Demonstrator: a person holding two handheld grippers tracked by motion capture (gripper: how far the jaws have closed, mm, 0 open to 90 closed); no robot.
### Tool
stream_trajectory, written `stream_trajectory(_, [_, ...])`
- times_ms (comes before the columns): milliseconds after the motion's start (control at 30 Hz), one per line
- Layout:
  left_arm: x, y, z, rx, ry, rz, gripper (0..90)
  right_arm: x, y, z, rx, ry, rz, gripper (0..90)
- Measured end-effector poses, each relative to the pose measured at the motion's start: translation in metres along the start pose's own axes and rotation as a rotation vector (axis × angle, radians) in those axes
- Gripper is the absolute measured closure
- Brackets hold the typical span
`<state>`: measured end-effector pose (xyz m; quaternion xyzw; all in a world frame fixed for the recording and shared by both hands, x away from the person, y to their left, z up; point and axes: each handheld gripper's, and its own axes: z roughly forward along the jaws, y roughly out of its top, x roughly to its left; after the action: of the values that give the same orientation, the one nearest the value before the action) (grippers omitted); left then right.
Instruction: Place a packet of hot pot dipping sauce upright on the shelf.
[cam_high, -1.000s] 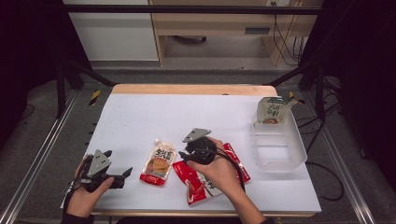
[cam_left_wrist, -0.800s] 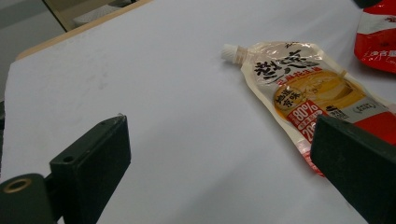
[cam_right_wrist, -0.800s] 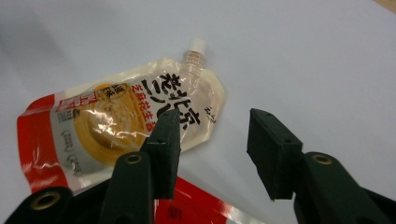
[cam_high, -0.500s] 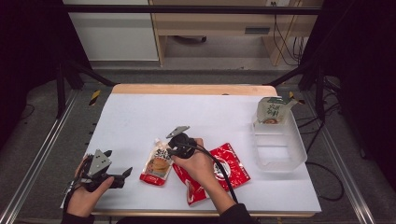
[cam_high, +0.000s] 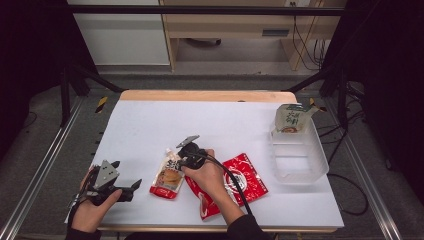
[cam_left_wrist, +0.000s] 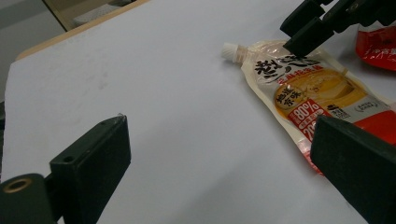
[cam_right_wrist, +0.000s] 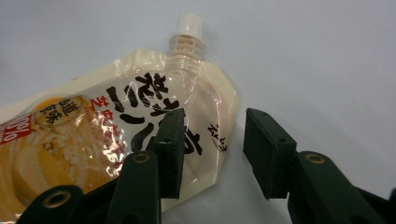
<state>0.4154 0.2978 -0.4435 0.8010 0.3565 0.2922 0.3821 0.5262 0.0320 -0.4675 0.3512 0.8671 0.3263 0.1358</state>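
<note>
A cream and orange spout pouch (cam_high: 169, 175) with a white cap lies flat near the table's front, left of centre. My right gripper (cam_high: 178, 159) hovers low over its upper end, open, with one jaw over the printed face and the other over bare table beside the edge (cam_right_wrist: 213, 119). The same pouch (cam_right_wrist: 140, 126) has its cap pointing away from the jaws. My left gripper (cam_high: 126, 174) rests at the front left, open and empty, its jaws wide apart (cam_left_wrist: 222, 135) and facing the pouch (cam_left_wrist: 317, 93). The right gripper's jaws (cam_left_wrist: 306, 30) touch down by the pouch's neck.
Two red packets (cam_high: 245, 182) lie under and right of the right hand. A clear plastic bin (cam_high: 300, 160) stands at the right, with a green and white pouch (cam_high: 290, 119) leaning in its far end. The white table (cam_high: 210, 120) stretches open behind.
My right gripper has moved left, off the red packets and onto the spout pouch's upper end. The left gripper has stayed in place.
</note>
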Motion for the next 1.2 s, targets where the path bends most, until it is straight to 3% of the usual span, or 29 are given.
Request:
stream_trajectory(200, [0.000, 0.000, 0.001, 0.002, -0.003, 0.001, 5.2, 0.000, -0.001, 0.002, 0.007, 0.017, 0.022, 63.3])
stream_trajectory(367, [-0.001, 0.000, 0.001, 0.005, -0.006, 0.003, 5.2, 0.003, -0.002, 0.001, 0.013, 0.015, 0.005, 69.6])
stream_trajectory(600, [-0.002, 0.000, 0.002, 0.009, -0.011, 0.004, 5.2, 0.008, -0.002, 0.000, 0.025, 0.029, -0.016, 86.2])
stream_trajectory(733, [-0.002, 0.000, 0.002, 0.010, -0.012, 0.003, 5.2, 0.009, 0.000, -0.002, 0.006, 0.040, -0.017, 88.4])
stream_trajectory(900, [0.000, 0.000, 0.002, 0.008, -0.011, -0.001, 5.2, 0.012, 0.011, -0.023, -0.070, 0.057, -0.027, 89.1])
stream_trajectory(1200, [0.000, 0.001, -0.001, -0.009, -0.020, -0.014, 5.5, 0.028, 0.036, -0.069, -0.181, 0.109, -0.106, 90.0])
